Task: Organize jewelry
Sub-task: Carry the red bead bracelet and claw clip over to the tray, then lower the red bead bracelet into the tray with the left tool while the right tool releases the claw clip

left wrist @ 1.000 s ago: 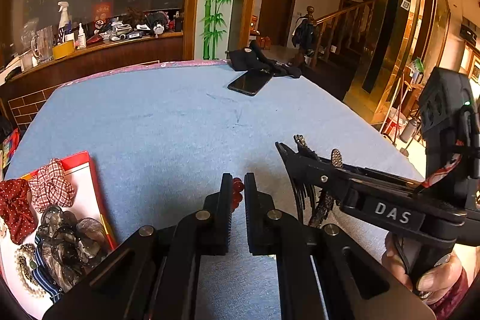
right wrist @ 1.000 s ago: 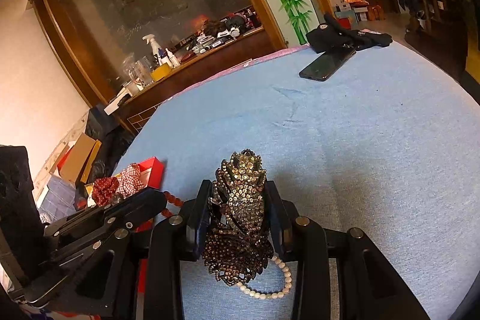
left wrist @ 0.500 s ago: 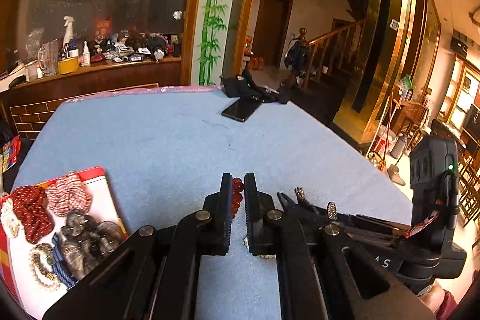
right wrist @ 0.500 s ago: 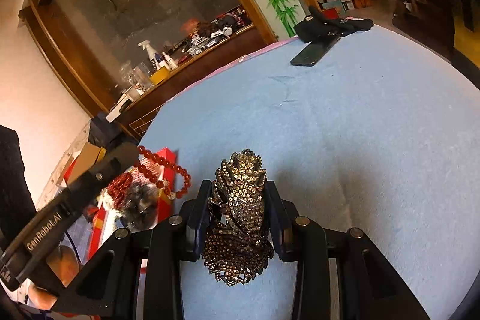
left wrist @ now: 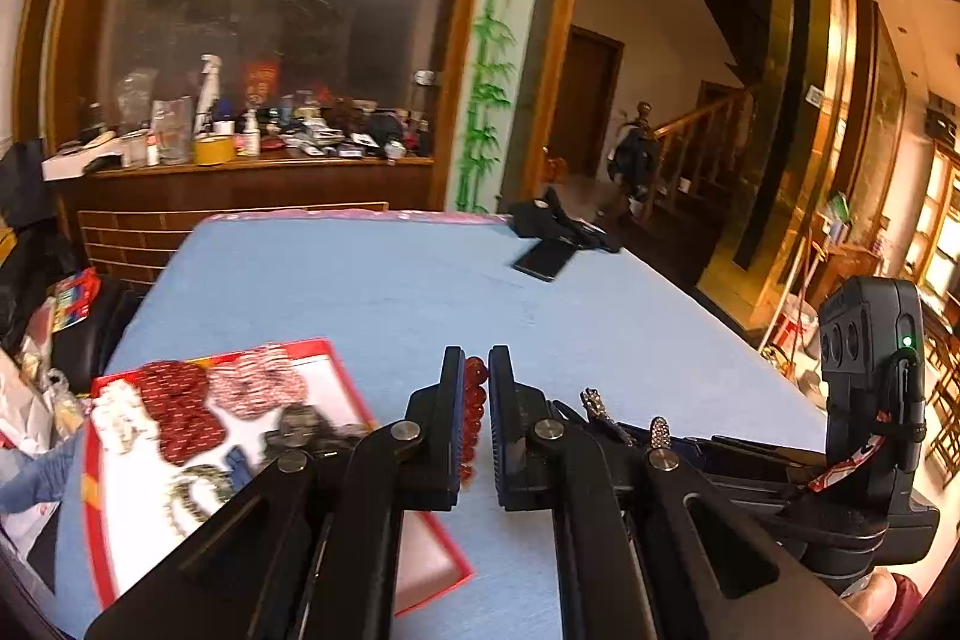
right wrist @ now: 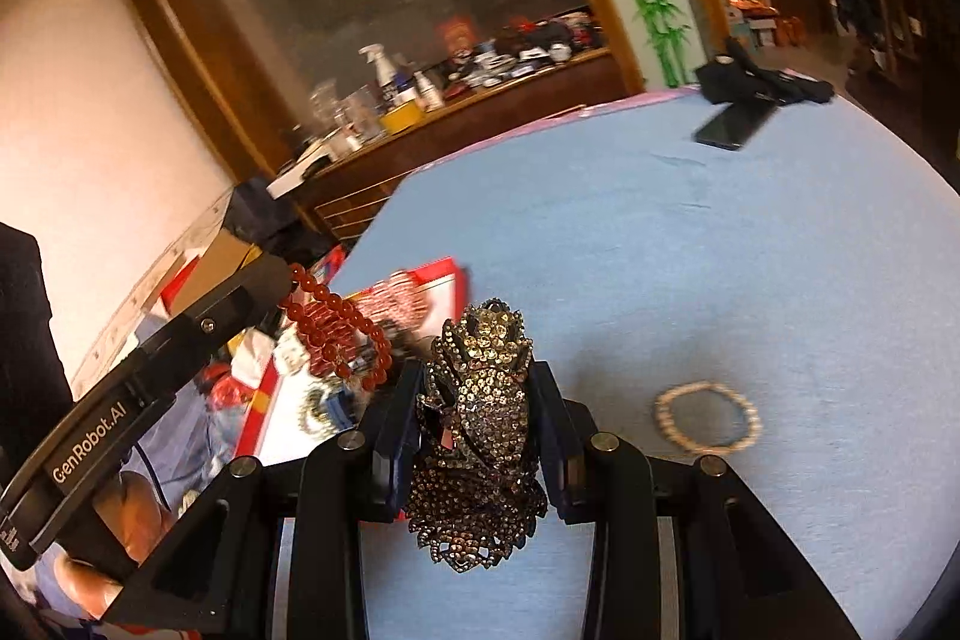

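Left claw (left wrist: 476, 388): clamped tight on a red bead bracelet (left wrist: 472, 403), beads pinched between the two pads, the loop dangling in the air.
Right claw (right wrist: 474, 400): closed on a rhinestone hair clip (right wrist: 483, 436), jaws narrow, sparkly body standing up between the pads, lower end hanging out below.
Bracelet from the right camera: red bead loop (right wrist: 336, 322) hangs off the left claw's tip, out over the tray.
Tray (left wrist: 312, 349): red-rimmed, white inside, near left on the table; checked bows, dark hair pieces and a beaded band already lie in it.
Pearl bracelet (right wrist: 708, 418): lying flat on the blue cloth, just right of the right claw, apart from it.
Table (left wrist: 360, 292): blue cloth; a dark phone (left wrist: 543, 259) sits at the far right edge, touching a black bundle.
Hand (right wrist: 99, 574): fingers wrapped round the left claw's handle, low left.
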`<act>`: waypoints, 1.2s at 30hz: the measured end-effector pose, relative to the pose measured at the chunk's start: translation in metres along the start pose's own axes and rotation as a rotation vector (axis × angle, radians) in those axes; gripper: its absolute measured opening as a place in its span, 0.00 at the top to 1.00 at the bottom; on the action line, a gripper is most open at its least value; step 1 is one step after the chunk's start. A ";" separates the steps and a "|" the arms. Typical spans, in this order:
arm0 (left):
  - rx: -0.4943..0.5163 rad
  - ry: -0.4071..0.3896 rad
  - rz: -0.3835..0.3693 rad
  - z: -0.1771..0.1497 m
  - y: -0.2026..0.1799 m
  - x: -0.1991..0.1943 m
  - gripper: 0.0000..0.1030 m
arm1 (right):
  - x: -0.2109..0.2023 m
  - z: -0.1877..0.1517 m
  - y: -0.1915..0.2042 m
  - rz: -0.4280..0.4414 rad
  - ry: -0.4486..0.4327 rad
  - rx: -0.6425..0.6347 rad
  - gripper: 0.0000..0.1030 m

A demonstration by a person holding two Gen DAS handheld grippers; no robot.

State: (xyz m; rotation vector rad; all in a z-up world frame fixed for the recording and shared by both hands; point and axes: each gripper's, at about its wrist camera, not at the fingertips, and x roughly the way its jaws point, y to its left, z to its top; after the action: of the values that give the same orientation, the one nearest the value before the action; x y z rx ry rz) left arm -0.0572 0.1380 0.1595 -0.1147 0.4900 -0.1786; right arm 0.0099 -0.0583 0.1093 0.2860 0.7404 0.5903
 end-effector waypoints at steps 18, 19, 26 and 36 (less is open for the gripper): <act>-0.185 0.071 0.162 -0.052 0.135 -0.021 0.93 | 0.070 -0.014 0.073 0.050 0.128 -0.109 0.63; -0.195 0.081 0.169 -0.056 0.141 -0.019 0.93 | 0.076 -0.015 0.076 0.049 0.138 -0.118 0.63; -0.238 0.130 0.187 -0.079 0.162 -0.006 0.93 | 0.111 -0.022 0.090 0.022 0.186 -0.169 0.63; -0.255 0.200 0.185 -0.094 0.166 0.022 0.93 | 0.151 -0.029 0.103 -0.036 0.211 -0.239 0.64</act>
State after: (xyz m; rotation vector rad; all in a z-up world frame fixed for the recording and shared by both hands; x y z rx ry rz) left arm -0.0595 0.2894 0.0425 -0.3010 0.7189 0.0556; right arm 0.0369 0.1153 0.0515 -0.0116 0.8669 0.6747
